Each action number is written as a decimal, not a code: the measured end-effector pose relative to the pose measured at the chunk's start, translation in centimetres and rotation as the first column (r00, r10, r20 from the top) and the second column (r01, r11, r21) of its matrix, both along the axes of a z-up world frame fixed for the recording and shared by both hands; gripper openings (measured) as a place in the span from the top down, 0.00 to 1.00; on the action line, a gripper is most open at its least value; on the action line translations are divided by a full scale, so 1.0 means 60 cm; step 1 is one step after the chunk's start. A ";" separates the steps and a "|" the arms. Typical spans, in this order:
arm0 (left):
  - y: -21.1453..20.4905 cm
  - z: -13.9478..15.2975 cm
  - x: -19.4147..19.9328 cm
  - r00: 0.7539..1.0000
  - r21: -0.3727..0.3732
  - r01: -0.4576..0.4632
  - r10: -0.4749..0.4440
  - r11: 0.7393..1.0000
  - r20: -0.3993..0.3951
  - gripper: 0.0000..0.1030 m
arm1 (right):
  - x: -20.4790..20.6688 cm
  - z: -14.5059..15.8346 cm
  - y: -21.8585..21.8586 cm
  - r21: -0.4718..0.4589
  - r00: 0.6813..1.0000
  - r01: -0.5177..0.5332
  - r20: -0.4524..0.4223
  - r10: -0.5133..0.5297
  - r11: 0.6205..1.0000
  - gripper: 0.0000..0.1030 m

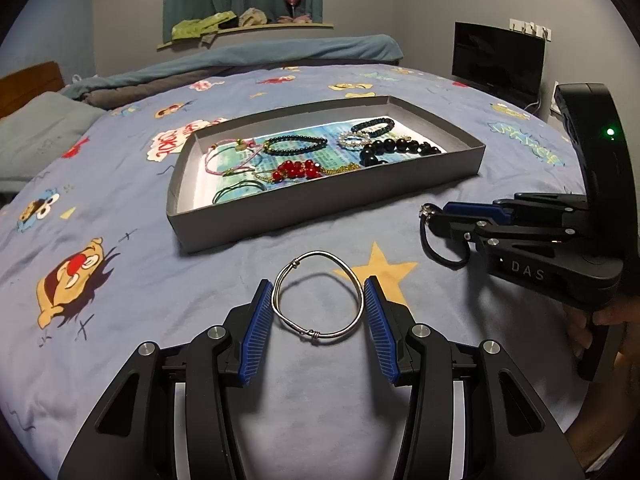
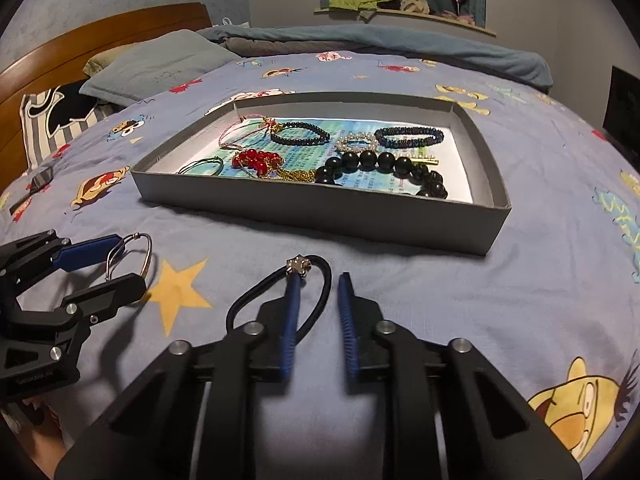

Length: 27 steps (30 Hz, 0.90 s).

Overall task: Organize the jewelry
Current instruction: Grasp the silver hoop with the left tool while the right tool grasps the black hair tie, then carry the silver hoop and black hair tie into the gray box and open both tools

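Observation:
A grey box (image 1: 316,204) (image 2: 320,206) on the bed holds several bracelets: red beads (image 1: 298,170) (image 2: 256,160), large black beads (image 1: 396,148) (image 2: 380,164), dark beaded bands and cords. My left gripper (image 1: 318,284) (image 2: 124,258) is shut on a silver wire bangle (image 1: 316,296) (image 2: 140,254), squeezed between both pads just above the bedspread. My right gripper (image 2: 320,278) (image 1: 434,216) hangs in front of the box. Its jaws stand slightly apart. A black cord bracelet with a silver star charm (image 2: 298,266) (image 1: 426,212) hangs looped over its left finger (image 2: 290,312).
The bed has a blue cartoon bedspread (image 1: 120,240) (image 2: 520,300) with a yellow star print (image 1: 384,272). Pillows (image 2: 156,64) and a wooden headboard (image 2: 100,36) lie to the left. A dark monitor (image 1: 498,58) stands at the back right.

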<state>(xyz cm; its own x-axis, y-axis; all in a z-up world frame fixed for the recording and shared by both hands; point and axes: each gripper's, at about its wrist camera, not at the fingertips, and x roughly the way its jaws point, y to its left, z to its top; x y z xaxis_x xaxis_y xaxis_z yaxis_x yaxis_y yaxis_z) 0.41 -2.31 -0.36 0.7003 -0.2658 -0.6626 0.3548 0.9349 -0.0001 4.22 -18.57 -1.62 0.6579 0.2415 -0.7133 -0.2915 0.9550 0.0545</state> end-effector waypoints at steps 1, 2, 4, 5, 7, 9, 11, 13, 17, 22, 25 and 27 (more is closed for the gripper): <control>0.000 0.001 -0.001 1.000 -0.002 0.001 -0.001 1.000 0.001 0.53 | -0.001 0.000 -0.001 0.003 1.000 -0.002 0.001 0.002 1.000 0.84; 0.001 0.002 -0.002 1.000 -0.006 0.002 -0.002 1.000 0.004 0.53 | -0.001 0.000 -0.001 0.005 1.000 -0.005 0.002 0.005 1.000 0.88; 0.002 0.003 -0.003 1.000 -0.011 0.002 -0.001 1.000 0.007 0.53 | -0.003 0.001 0.000 0.004 1.000 -0.007 0.008 0.007 1.000 0.92; 0.003 0.003 -0.003 1.000 -0.012 0.000 0.000 1.000 0.008 0.53 | -0.003 0.001 0.000 0.005 1.000 -0.009 0.010 0.009 1.000 0.96; 0.005 0.004 -0.003 1.000 -0.019 -0.001 0.001 1.000 0.005 0.53 | -0.006 0.002 0.000 0.003 1.000 -0.011 0.018 0.010 1.000 0.96; 0.007 0.005 -0.003 1.000 -0.024 -0.003 0.003 1.000 0.006 0.53 | -0.010 0.005 0.001 0.001 1.000 -0.012 0.028 0.012 1.000 0.96; 0.009 0.007 -0.005 1.000 -0.028 -0.005 0.005 1.000 0.010 0.53 | -0.013 0.007 0.000 0.001 0.999 -0.016 0.037 0.016 1.000 0.97; 0.011 0.009 -0.005 1.000 -0.032 -0.007 0.008 0.999 0.012 0.53 | -0.016 0.010 -0.003 0.006 0.999 -0.017 0.040 0.016 1.000 0.97; 0.014 0.011 -0.005 1.000 -0.039 -0.015 0.015 0.999 0.015 0.53 | -0.021 0.017 -0.008 0.015 0.998 -0.013 0.054 0.012 1.000 0.97; 0.016 0.010 -0.005 1.000 -0.044 -0.014 0.015 0.999 0.012 0.53 | -0.038 0.032 -0.006 -0.016 0.994 -0.024 0.103 0.026 1.000 0.97; 0.017 0.011 -0.006 1.000 -0.046 -0.016 0.016 0.999 0.012 0.53 | -0.044 0.040 -0.012 -0.006 0.993 -0.021 0.114 0.022 1.000 0.97; 0.017 0.011 -0.005 1.000 -0.049 -0.016 0.017 0.999 0.012 0.53 | -0.048 0.047 -0.015 -0.005 0.991 -0.018 0.130 0.018 1.000 0.97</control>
